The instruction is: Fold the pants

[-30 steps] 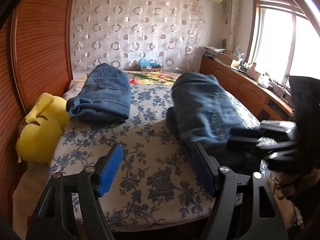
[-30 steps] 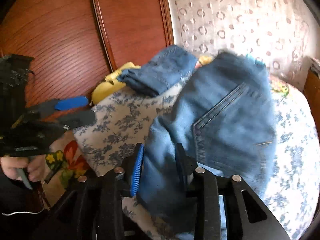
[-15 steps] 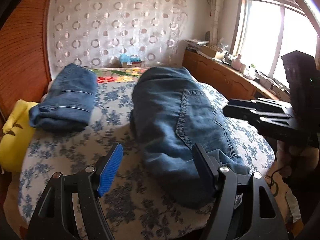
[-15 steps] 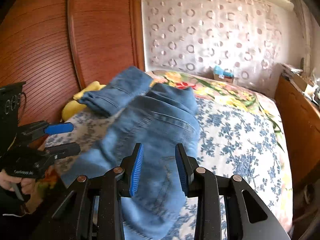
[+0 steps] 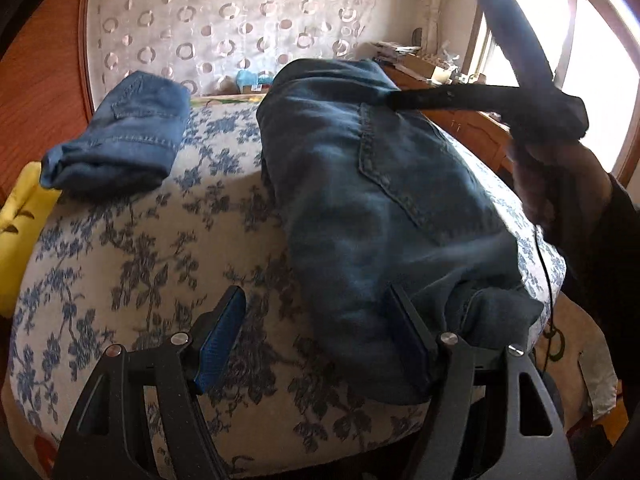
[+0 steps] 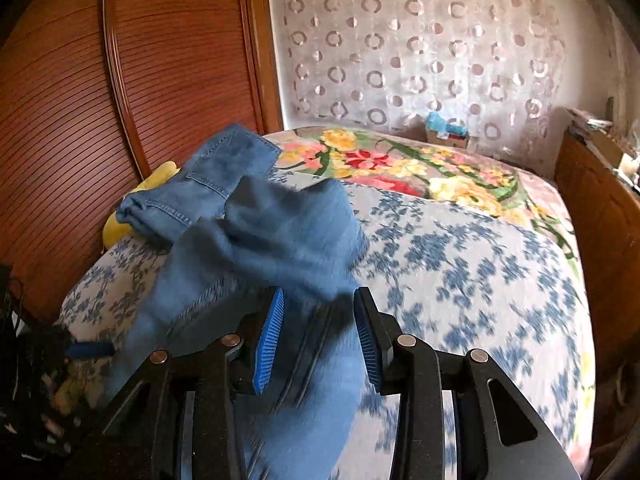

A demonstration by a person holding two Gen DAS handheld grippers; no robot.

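Jeans: blue denim, matt, stitched seams, soft creases. Folded pair: same denim, paler. Bedspread: woven cloth, blue flower print, slightly coarse. Wardrobe: ribbed reddish wood, low sheen. Curtain: thin fabric, shiny ring pattern. Left gripper: matt black plastic, silver metal screws, ridged blue pads. Yellow toy: plush.

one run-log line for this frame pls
stage: mid-fold | left gripper: open, over jeans | right gripper: open, just widened | second jeans: folded
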